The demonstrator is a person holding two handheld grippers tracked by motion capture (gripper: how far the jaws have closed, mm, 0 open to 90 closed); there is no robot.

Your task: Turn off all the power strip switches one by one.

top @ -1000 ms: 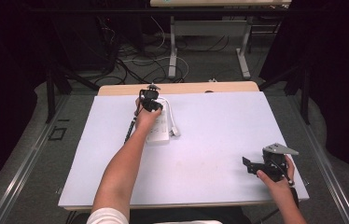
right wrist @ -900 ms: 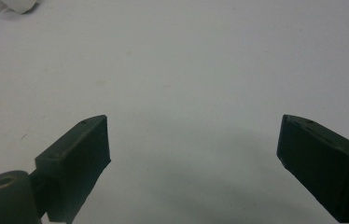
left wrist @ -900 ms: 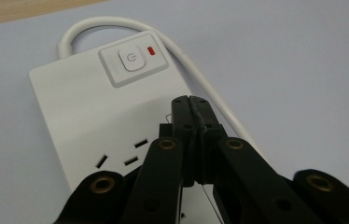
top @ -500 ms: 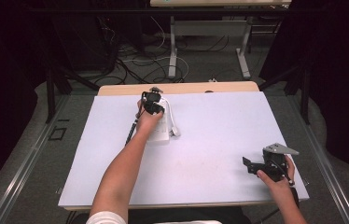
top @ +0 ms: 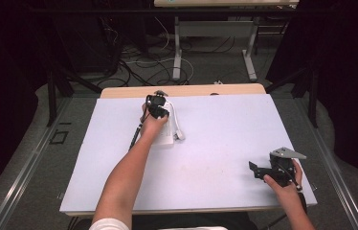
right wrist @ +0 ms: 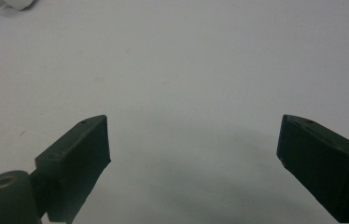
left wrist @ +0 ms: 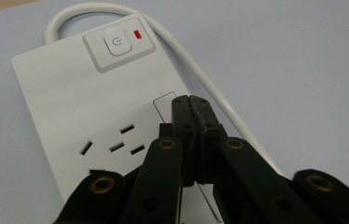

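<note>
1. While one person works at a white table (top: 215, 158) with two hand-held tools, the left gripper (top: 156, 106) sits over a white power strip (top: 167, 125) at the far left of the table, and the right gripper (top: 274, 171) rests at the near right corner, well apart from it.

2. One power strip lies on the table; the left gripper view shows one power button (left wrist: 118, 43) at its far end, one small red indicator (left wrist: 138, 34) just beside that button, and one white cord (left wrist: 200, 74) looping out of the far end and running down the strip's right side.

3. Socket slots (left wrist: 116, 144) are cut into the strip's face on the near left; how many sockets there are in all cannot be told, since the tool covers part of the face.

4. The left gripper (left wrist: 192, 105) has its jaws pressed fully together with nothing between them, the closed tip hovering at or on the strip's face near a rectangular outline; contact cannot be confirmed.

5. The right gripper (right wrist: 191, 149) has its jaws spread wide over bare table, holding nothing.

6. No brand name or lettering can be read; the only marking is the power symbol on the button.

7. Against the picture from a second ago, both hands and the strip sit where they were, and the left jaws have stayed closed.
</note>
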